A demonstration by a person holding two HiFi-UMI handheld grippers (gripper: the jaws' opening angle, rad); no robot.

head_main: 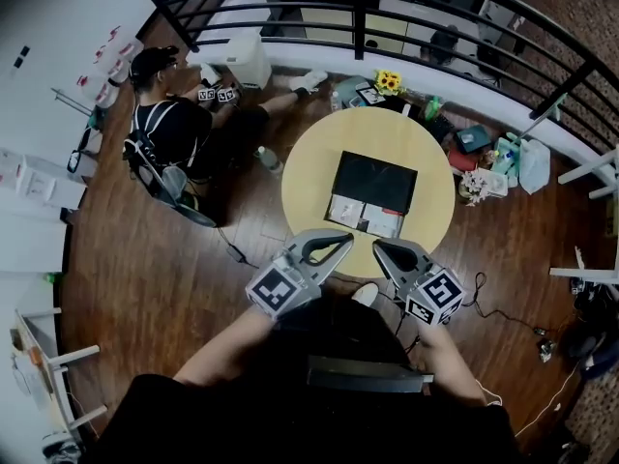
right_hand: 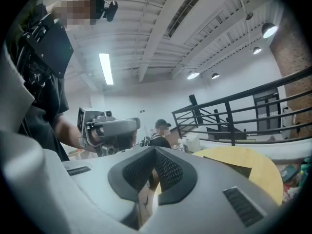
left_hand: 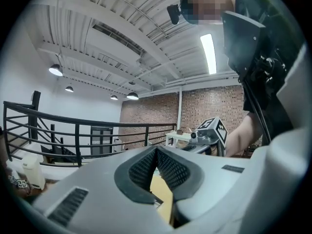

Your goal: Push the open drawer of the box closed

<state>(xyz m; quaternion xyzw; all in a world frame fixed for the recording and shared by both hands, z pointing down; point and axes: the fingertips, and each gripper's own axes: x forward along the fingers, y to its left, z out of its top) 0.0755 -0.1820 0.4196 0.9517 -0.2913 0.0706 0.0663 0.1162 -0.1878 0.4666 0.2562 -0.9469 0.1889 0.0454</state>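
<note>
Since the drawer (head_main: 366,217) stands pulled out of the dark box (head_main: 377,180) toward the operator, its front edge is the nearest face to push on. The box sits about mid-way on the round yellow surface (head_main: 311,167), with the drawer on the near side and pale and red contents showing inside.

Judgement: a light, card-like box. It looks stiff enough to take a push, but it is likely to slide on the smooth top before the drawer seats, so bracing the far side with one tool would help. The best contact looks to be the middle of the drawer front, pressed flat — no grasp needed.

The left tongs (head_main: 346,241) and right tongs (head_main: 378,246) hover side by side over the near rim, short of the drawer and not touching it. Both are clenched tip to tip, with nothing between the jaws.

No object lies between the tongs and the drawer front. Further out:
- flowers (head_main: 389,81) beyond the far rim
- bags (head_main: 522,162) on the floor to the right
- a cable (head_main: 503,313) by the operator's feet
- a second person (head_main: 166,124) crouched at left, near the black railing (head_main: 358,8)

All of these are well apart from the push line.
</note>
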